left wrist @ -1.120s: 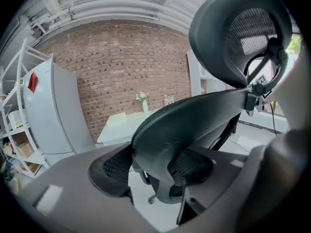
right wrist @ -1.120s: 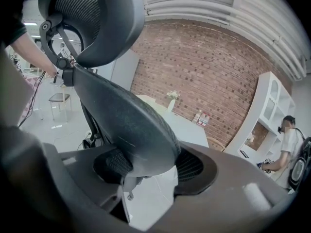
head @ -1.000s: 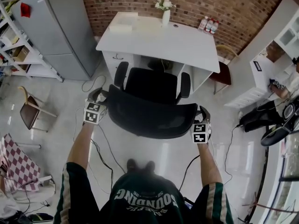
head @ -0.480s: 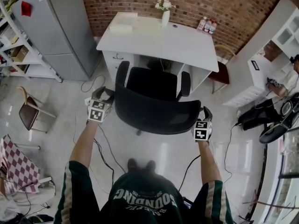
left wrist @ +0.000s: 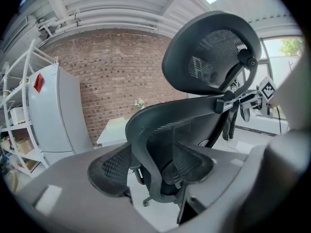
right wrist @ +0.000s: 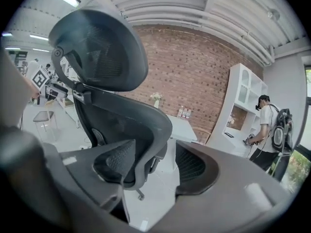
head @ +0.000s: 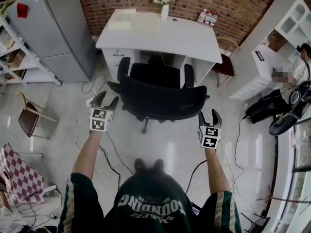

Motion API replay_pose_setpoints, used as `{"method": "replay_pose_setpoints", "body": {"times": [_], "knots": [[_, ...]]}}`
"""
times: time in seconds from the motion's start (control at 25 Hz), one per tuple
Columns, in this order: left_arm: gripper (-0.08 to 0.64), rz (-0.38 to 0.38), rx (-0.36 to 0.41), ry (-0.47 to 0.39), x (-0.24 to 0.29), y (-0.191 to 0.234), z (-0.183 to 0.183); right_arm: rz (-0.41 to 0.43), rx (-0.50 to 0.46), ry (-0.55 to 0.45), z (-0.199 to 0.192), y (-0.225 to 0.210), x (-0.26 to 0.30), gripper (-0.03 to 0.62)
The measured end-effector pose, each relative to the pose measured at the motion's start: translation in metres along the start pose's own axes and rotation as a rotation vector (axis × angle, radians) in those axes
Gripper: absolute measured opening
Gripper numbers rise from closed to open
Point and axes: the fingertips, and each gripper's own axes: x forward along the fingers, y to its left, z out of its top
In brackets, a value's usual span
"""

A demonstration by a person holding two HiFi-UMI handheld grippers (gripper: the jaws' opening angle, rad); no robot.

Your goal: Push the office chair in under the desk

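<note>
The black mesh office chair (head: 160, 98) stands with its seat partly under the white desk (head: 160, 33), backrest toward me. My left gripper (head: 105, 101) is open just off the backrest's left edge, not touching it. My right gripper (head: 210, 115) is open a little behind the backrest's right edge; its jaws have just been closing slightly, with nothing between them. In the left gripper view the chair (left wrist: 194, 120) rises beyond the open left gripper (left wrist: 150, 166). In the right gripper view the chair (right wrist: 121, 115) stands past the open right gripper (right wrist: 155, 161).
A grey fridge (head: 53, 28) and shelves stand left of the desk, a wooden chair (head: 29, 118) further left. Cables (head: 104, 149) trail over the floor by my feet. A brown stool (head: 223, 64) and a white cabinet (head: 272, 57) are at right, where a person (right wrist: 269, 130) stands.
The chair has rolled away from me toward the desk, its seat now further under it. Both grippers followed forward, then came off the backrest edges.
</note>
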Motion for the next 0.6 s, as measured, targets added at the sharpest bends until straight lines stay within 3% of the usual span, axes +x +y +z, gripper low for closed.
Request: {"method": "replay_pose_setpoints", "body": {"times": [0.32, 0.6], "knots": [[0.252, -0.050, 0.008, -0.041, -0.052, -0.043, -0.003, 0.034, -0.009, -0.014, -0.013, 0.046, -0.044, 0.211], [0.177, -0.035, -0.029, -0.086, -0.099, -0.077, 0.002, 0.080, -0.002, -0.096, -0.002, 0.069, -0.080, 0.094]]}}
